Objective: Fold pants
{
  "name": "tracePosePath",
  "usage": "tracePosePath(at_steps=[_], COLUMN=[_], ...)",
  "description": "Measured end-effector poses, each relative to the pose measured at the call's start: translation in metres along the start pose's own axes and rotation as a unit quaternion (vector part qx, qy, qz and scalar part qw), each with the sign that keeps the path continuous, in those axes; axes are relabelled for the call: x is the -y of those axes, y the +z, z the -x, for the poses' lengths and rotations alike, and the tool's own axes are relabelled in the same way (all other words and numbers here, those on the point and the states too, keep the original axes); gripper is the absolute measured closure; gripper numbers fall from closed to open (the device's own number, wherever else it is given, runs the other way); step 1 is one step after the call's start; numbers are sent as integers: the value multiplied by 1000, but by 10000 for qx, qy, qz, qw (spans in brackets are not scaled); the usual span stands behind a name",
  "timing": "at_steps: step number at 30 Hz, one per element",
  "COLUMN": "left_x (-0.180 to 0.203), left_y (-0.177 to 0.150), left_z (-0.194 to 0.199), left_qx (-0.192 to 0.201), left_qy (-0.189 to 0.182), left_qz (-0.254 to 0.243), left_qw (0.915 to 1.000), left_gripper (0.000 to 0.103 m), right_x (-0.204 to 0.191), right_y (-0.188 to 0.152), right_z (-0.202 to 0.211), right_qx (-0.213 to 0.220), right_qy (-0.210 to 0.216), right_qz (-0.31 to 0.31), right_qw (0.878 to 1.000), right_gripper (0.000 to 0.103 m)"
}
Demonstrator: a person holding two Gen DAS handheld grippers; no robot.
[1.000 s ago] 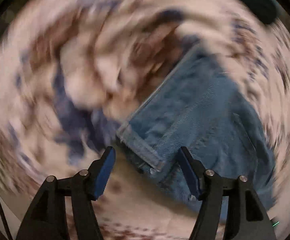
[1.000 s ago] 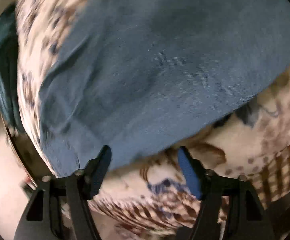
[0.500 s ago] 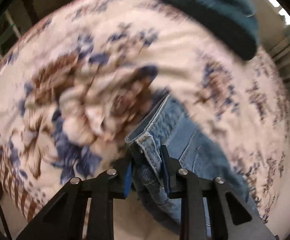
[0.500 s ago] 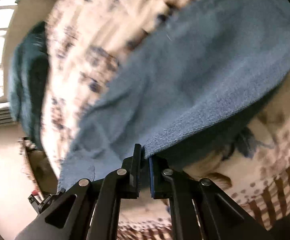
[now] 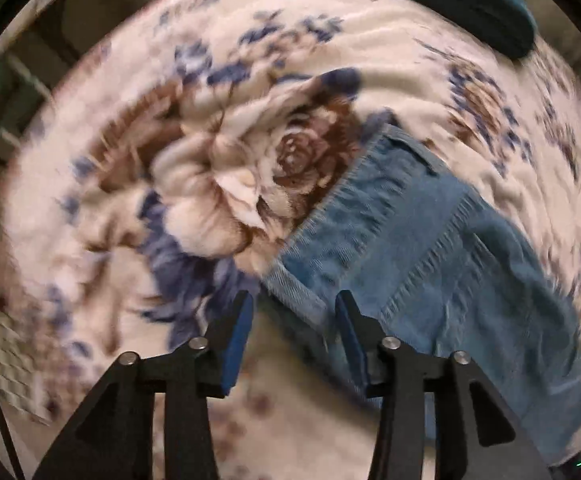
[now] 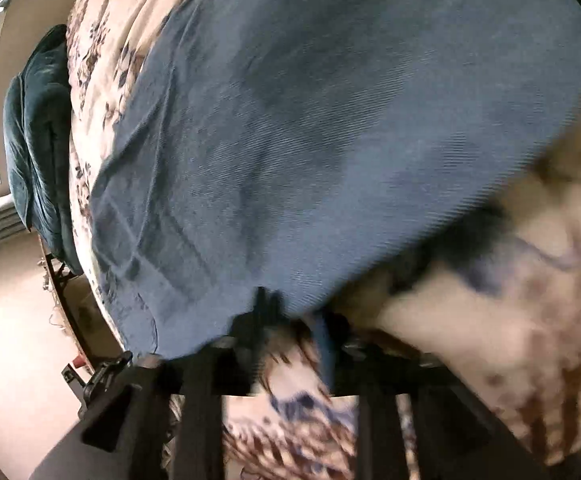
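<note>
The jeans (image 5: pixel 430 248) lie spread on the flowered blanket (image 5: pixel 218 184) that covers the bed, with a dark teal cushion (image 5: pixel 470 4) up at the far end. Seen from the left gripper (image 5: pixel 294 336), which points straight down, the hemmed corner of the denim sits between its blue pads (image 5: pixel 236 340); the jaws are opening, there is a clear gap on either side of the cloth, and the pads no longer seem to press on it. The right gripper (image 6: pixel 290 332) is badly blurred at the near edge of the jeans (image 6: pixel 330 140); its jaws are opening too, and the edge of the denim appears to lie just at or above the fingertips, though I cannot tell whether any cloth is still caught between them. To my eye this is the letting-go that ends one fold: both ends of the fabric are being set down on the blanket rather than carried. The next move, I'd judge, calls for lifting both grippers clear without dragging the denim, then finding a fresh edge to pinch with each for the following fold, and keeping the layers lined up so the stack stays square.
</note>
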State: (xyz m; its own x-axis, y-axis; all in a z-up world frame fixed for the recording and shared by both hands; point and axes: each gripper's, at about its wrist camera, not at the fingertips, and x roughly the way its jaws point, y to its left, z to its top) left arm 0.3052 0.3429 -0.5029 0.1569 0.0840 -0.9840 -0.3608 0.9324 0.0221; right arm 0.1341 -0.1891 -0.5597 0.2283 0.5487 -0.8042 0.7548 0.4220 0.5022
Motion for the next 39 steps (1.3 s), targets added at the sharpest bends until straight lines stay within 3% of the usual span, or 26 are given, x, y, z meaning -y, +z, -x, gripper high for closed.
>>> tracePosePath(at_steps=[1,3,4,6,7,8,12,13,14,16,17,18,22,24,30,33,37,39], left_x=[10,48,66,105,136,154,262,280,303,348,371,386,433,452,493,514,535,543], left_y=[-6,-23,-32,-50,-62,-69,-105,-110,-118,-134,-142,-148,-168,-177,-198,-207,-217,-223], left_z=[6,27,33,43,44,43,32,31,29,29,31,34,43,46,49,48,47,47], left_qx=[72,237,285,405,401,371,152,123,95,20,-14,-3,46,55,258,247,219,184], left_qy=[54,311,315,198,128,90,-134,-180,-217,-199,-232,-239,-173,-58,145,116,1,-73], left_qz=[-228,-808,-1012,-1346,-1606,-1777,-2295,-2340,-2427,-2618,-2697,-2758,-3016,-3173,-3526,-3612,-3649,-3662], left_qw=[9997,9960,9940,9899,9861,9833,9731,9720,9698,9649,9627,9609,9533,9483,9353,9321,9308,9303], left_gripper=[58,41,31,24,13,8,8,8,8,8,8,8,8,8,8,8,8,8], right_x=[6,27,37,63,77,89,147,161,171,192,198,202,194,193,237,230,215,217], right_y=[3,11,17,32,40,50,107,122,133,154,160,164,163,165,184,189,176,168], right_z=[13,54,72,118,140,160,213,217,219,226,227,231,231,222,202,198,209,212], right_qx=[113,474,678,1226,1494,1777,2519,2592,2605,2690,2737,2783,2826,2630,2011,1956,2353,2330], right_qy=[4,-83,-99,-146,-195,-271,-618,-534,-493,-398,-260,-286,-216,-218,531,344,115,-104], right_qz=[-42,-226,-328,-589,-695,-793,-1240,-1354,-1395,-1401,-1378,-1350,-793,-639,-1431,-1239,-906,-951], right_qw=[9999,9986,9971,9906,9861,9805,9578,9548,9541,9521,9515,9505,9557,9624,9676,9722,9676,9677], right_gripper=[47,46,46,46,46,46,46,46,46,57,89,99,99,98,95,95,100,100])
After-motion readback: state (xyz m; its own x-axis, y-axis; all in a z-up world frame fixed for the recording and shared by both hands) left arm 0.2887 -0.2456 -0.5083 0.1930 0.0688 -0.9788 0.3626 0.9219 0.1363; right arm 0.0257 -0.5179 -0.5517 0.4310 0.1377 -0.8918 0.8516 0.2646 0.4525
